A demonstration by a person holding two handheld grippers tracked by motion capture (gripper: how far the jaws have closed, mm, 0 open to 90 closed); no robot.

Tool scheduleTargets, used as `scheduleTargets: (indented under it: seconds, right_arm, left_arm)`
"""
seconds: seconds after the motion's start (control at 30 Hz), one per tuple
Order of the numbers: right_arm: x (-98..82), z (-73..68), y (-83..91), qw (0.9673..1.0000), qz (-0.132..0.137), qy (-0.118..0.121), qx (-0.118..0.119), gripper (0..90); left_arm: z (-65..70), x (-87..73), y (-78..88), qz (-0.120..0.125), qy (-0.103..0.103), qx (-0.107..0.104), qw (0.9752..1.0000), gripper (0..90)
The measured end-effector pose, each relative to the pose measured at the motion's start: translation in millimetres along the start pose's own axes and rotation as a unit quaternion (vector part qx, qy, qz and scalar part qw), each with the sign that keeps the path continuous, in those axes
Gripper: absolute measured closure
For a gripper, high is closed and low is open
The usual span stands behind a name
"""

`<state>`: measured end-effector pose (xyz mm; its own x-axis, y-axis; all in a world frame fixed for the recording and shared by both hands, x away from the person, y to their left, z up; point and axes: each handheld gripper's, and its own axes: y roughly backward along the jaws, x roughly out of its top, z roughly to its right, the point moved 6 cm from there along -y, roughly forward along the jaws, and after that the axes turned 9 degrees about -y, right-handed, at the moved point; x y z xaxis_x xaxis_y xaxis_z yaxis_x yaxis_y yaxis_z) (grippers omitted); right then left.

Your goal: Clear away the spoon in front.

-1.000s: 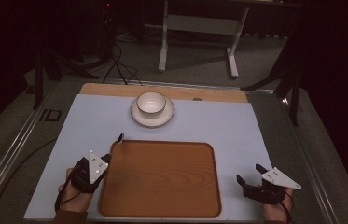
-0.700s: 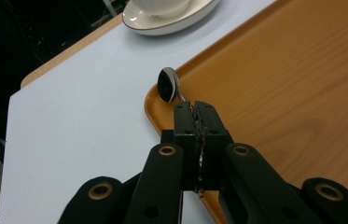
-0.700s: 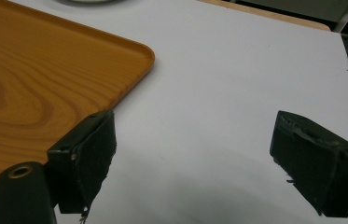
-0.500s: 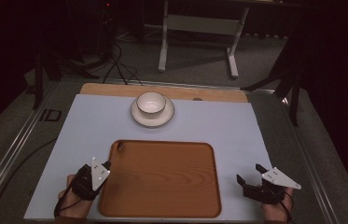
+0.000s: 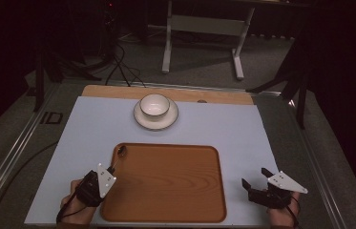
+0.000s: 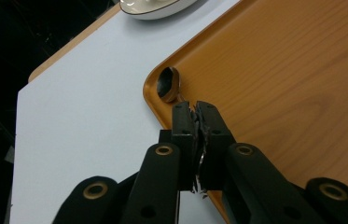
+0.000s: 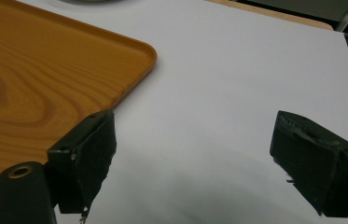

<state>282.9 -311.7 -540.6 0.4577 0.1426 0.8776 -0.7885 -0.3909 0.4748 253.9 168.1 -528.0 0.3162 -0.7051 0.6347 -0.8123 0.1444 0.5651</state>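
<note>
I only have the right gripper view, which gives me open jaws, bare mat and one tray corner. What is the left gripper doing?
Observer: The left gripper has its jaws shut on the thin handle of a spoon.
Operator: Where does the spoon's head sit?
Observer: Just inside the rim at the far left corner of the wooden tray.
Operator: Is there anything beyond the tray?
Observer: A white bowl stands on a saucer on the mat, past the tray's far edge.
</note>
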Motion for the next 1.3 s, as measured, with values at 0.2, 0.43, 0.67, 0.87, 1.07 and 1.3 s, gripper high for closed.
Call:
scheduleTargets:
  seconds: [0.2,0.43,0.67,0.87,1.07,1.3]
  right_arm:
    - [-0.2,-0.1,-0.2,1.0,-0.001,0.001,0.0,14.2]
    - [-0.6,-0.4,-0.5,1.0,-0.003,0.001,-0.001,14.2]
    - [-0.7,-0.3,-0.4,1.0,-0.003,0.001,0.0,14.2]
    - [-0.9,-0.6,-0.8,1.0,-0.004,0.003,0.0,14.2]
    - [-0.7,-0.7,-0.5,1.0,-0.003,0.003,0.0,14.2]
    - [-0.5,-0.4,-0.2,1.0,-0.001,0.003,0.0,14.2]
  left_arm:
    - [3.4,-0.1,-0.9,-0.002,0.001,-0.002,1.0,81.1]
    - [11.1,0.5,0.3,0.0,0.016,-0.015,0.9998,77.3]
    - [17.1,1.0,2.7,0.012,0.033,-0.036,0.9988,68.3]
    - [13.1,3.7,5.5,0.041,0.058,-0.052,0.9961,54.3]
    - [11.9,6.1,5.5,0.049,0.068,-0.058,0.9948,41.9]
    - [4.7,7.0,8.4,0.066,0.087,-0.053,0.9926,35.4]
